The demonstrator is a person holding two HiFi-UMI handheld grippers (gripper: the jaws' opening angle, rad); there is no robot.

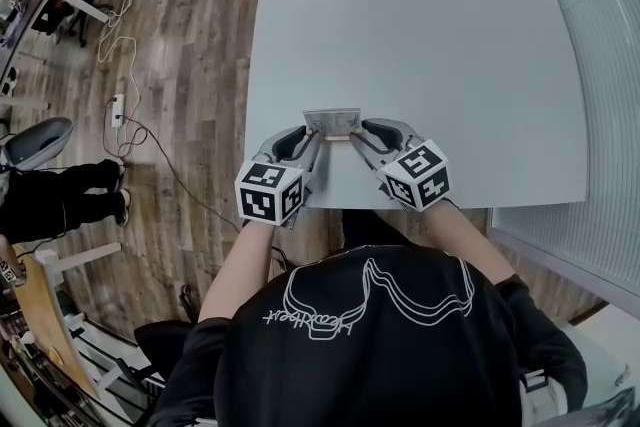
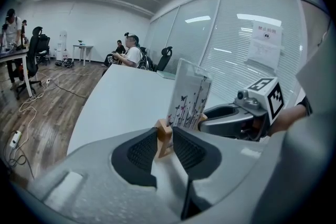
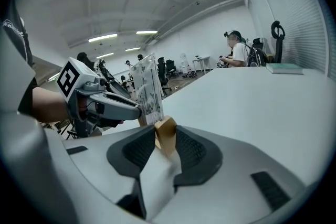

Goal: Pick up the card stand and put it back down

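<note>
The left gripper (image 1: 305, 133) is closed narrowly on the left end of the card stand (image 1: 332, 122), whose wooden base (image 2: 164, 136) is pinched there between both ribbed pads (image 2: 140, 150). The stand is placed close to the near edge of the tabletop (image 1: 400, 35), roughly midway along it. Whether the base is resting on the surface or is just clear of it cannot be told.

A clear sheet (image 2: 189, 96), printed with small butterflies, is carried upright in the base. The stand is judged to be light and stiff. The wood should be gripped well by the pads, whereas the sheet is likely to be smooth, slippery and easily scratched or pulled from its slot. The base ends are therefore thought the right places to be held, with both ends kept level so that no twist is put into it.

The right gripper (image 1: 365, 137) is likewise closed narrowly on the right end of the base.
</note>
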